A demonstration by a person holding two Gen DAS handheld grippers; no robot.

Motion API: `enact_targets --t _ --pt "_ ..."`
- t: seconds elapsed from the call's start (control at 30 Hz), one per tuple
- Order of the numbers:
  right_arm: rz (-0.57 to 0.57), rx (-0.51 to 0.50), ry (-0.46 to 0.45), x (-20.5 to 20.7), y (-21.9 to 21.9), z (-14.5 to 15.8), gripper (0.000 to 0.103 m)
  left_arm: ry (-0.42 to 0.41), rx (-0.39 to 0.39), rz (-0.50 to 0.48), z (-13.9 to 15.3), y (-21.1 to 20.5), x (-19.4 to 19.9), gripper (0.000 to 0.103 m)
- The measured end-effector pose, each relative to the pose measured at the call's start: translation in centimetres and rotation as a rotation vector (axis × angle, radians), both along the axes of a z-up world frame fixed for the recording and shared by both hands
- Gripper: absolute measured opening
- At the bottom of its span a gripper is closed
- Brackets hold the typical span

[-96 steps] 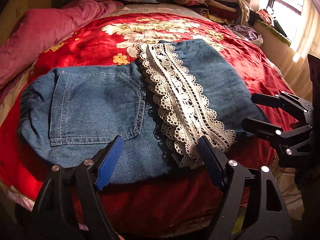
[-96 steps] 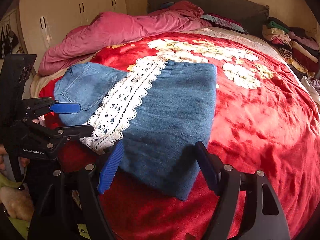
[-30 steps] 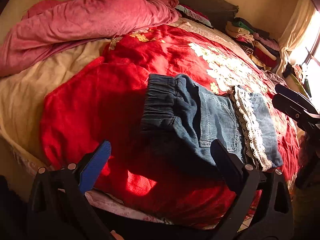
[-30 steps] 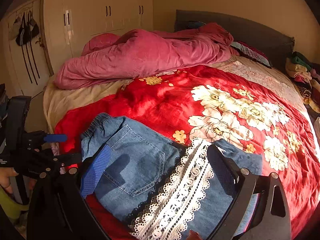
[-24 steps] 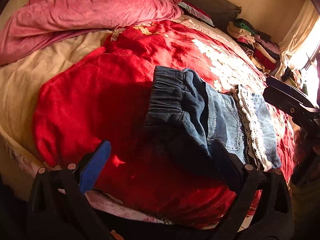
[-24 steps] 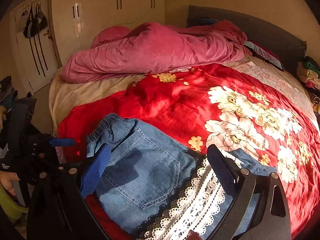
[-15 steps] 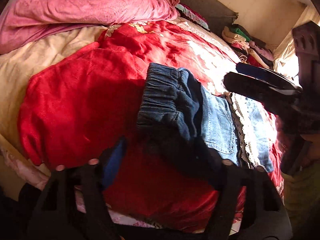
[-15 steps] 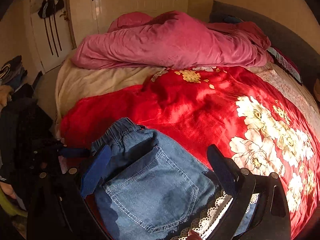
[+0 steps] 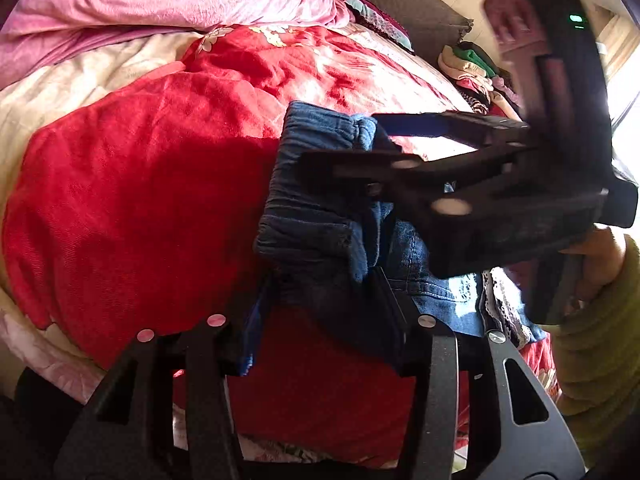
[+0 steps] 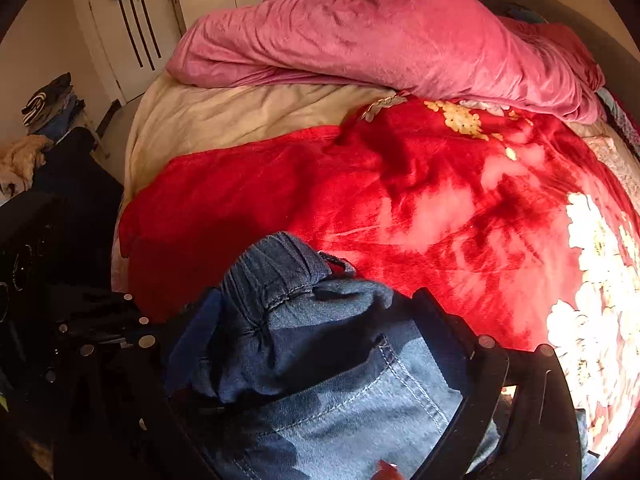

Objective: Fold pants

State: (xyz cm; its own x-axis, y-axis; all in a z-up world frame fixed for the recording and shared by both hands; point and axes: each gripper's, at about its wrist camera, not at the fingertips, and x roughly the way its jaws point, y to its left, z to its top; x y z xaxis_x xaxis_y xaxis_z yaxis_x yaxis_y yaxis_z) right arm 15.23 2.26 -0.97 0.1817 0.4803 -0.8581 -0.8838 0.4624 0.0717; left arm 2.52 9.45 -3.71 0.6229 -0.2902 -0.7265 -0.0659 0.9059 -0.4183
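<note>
Denim pants (image 9: 320,208) lie bunched at centre frame on a red floral blanket (image 9: 132,184) covering the bed. The left gripper (image 9: 320,320) and right gripper (image 10: 316,344) each straddle the elastic waistband, fingers spread wide around the cloth.

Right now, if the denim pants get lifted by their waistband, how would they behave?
The pants would probably go floppy: the elastic waistband already bunches and droops between the right gripper fingers. Thick denim likely hangs fairly heavy. The lace trim might snag.
</note>
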Motion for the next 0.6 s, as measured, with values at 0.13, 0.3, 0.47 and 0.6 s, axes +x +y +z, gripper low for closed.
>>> enact_targets --t 0.13,0.3,0.47,0.6 --pt "0.036 0.019 0.083 0.6 0.4 -1.4 0.067 0.007 -0.004 0.005 -0.3 0.1 0.0 0.045" --pt "0.05 0.087 0.12 0.4 -0.5 -1.0 0.048 0.016 -0.023 0.011 -0.7 0.4 0.2 0.063" --pt "0.035 0.178 0.145 0.3 -2.8 0.5 0.039 0.005 -0.005 0.011 -0.4 -0.1 0.0 0.076" --pt "0.03 0.236 0.144 -0.2 -4.5 2.1 0.039 -0.001 -0.007 0.014 0.0 -0.5 -0.2 0.082"
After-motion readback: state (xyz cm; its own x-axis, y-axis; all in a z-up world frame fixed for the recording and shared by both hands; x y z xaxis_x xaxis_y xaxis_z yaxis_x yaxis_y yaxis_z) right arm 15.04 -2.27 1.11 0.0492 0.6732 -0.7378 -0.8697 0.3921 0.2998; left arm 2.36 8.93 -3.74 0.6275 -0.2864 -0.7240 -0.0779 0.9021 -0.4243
